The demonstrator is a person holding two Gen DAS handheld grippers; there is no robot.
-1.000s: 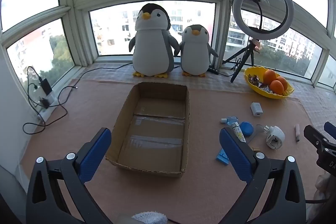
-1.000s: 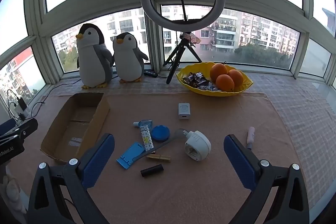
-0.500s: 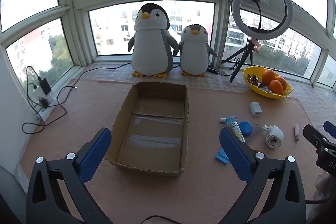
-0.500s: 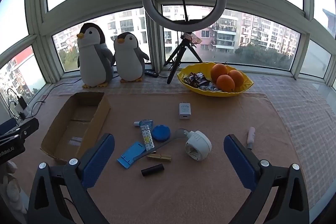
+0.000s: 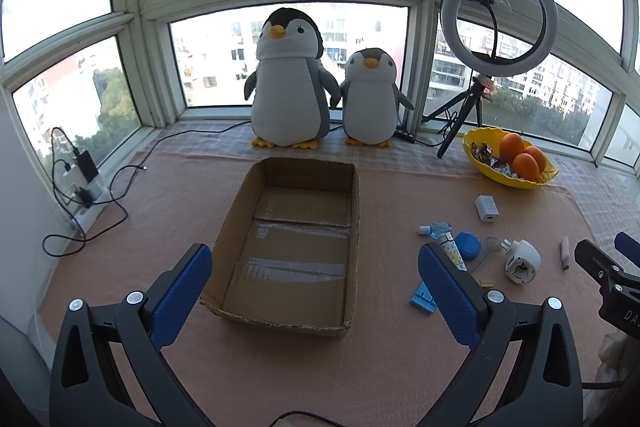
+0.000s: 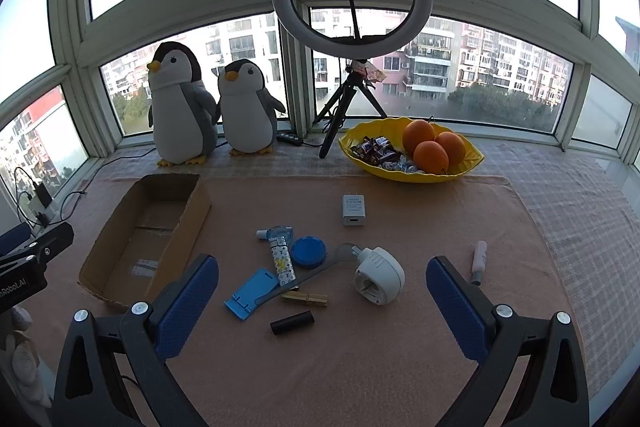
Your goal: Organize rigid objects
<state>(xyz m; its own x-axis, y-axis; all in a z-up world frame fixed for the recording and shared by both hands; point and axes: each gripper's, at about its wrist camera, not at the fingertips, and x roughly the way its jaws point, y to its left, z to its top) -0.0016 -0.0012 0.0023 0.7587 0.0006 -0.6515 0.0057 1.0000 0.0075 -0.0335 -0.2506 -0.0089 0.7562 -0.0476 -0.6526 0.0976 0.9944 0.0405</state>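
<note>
An empty cardboard box point(image 5: 294, 239) point(image 6: 148, 239) lies on the peach mat. To its right small items are scattered: a white charger point(image 6: 354, 209), a blue round lid point(image 6: 308, 252), a patterned lighter point(image 6: 282, 261), a blue phone stand point(image 6: 251, 293), a wooden clothespin point(image 6: 305, 297), a black cylinder point(image 6: 292, 322), a white round plug device point(image 6: 379, 281) point(image 5: 522, 261) and a pink-white tube point(image 6: 478, 259). My left gripper point(image 5: 316, 291) hovers open before the box. My right gripper point(image 6: 322, 303) hovers open above the items, holding nothing.
Two plush penguins point(image 5: 290, 87) point(image 5: 370, 99) stand on the sill beside a ring light on a tripod point(image 6: 352, 3). A yellow bowl point(image 6: 412, 153) holds oranges and sweets. A power strip with cables point(image 5: 80, 183) lies at the far left.
Both views have barely shifted. A white object at the bottom edge of the left wrist view has gone from sight. Both grippers stay open.
</note>
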